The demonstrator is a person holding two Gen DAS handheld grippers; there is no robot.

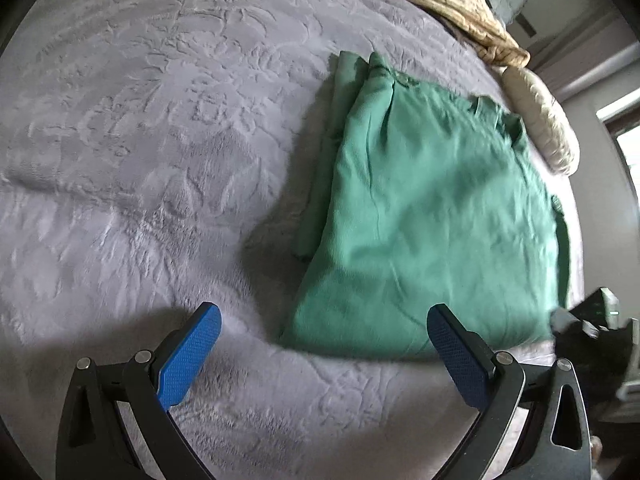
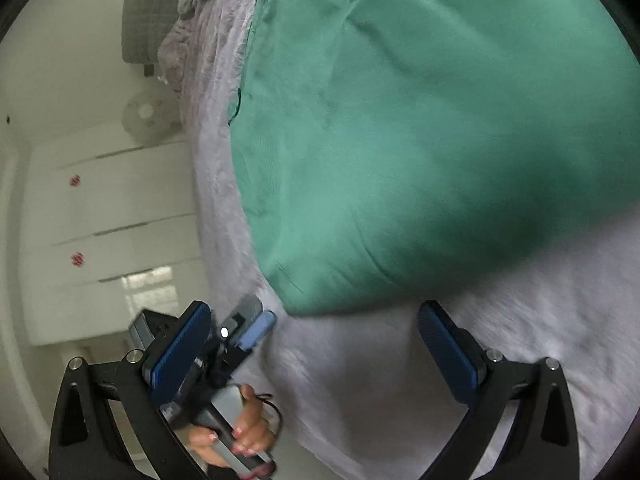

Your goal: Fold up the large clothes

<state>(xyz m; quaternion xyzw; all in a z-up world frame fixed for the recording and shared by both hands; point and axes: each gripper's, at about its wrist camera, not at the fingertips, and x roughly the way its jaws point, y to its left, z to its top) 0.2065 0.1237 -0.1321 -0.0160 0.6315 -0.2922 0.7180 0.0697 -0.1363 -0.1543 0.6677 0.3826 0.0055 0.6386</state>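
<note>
A green garment (image 1: 432,216) lies folded into a rough rectangle on the grey plush bedspread (image 1: 140,120), with a narrower folded strip showing along its left side. My left gripper (image 1: 324,340) hovers open just before the garment's near edge, nothing between its blue pads (image 1: 192,356). The right wrist view has the same green garment (image 2: 420,128) filling its upper half. My right gripper (image 2: 316,344) is open over the bedspread (image 2: 400,392), just short of the garment's near corner, holding nothing. A hand (image 2: 244,432) holds the left gripper's handle at the lower left there.
A crumpled tan blanket (image 1: 460,8) and a cream pillow (image 1: 540,120) lie at the far side of the bed. The bed's edge (image 2: 216,200) runs close beside the garment. Beyond it stand a white wardrobe (image 2: 100,220) and a fan (image 2: 146,114).
</note>
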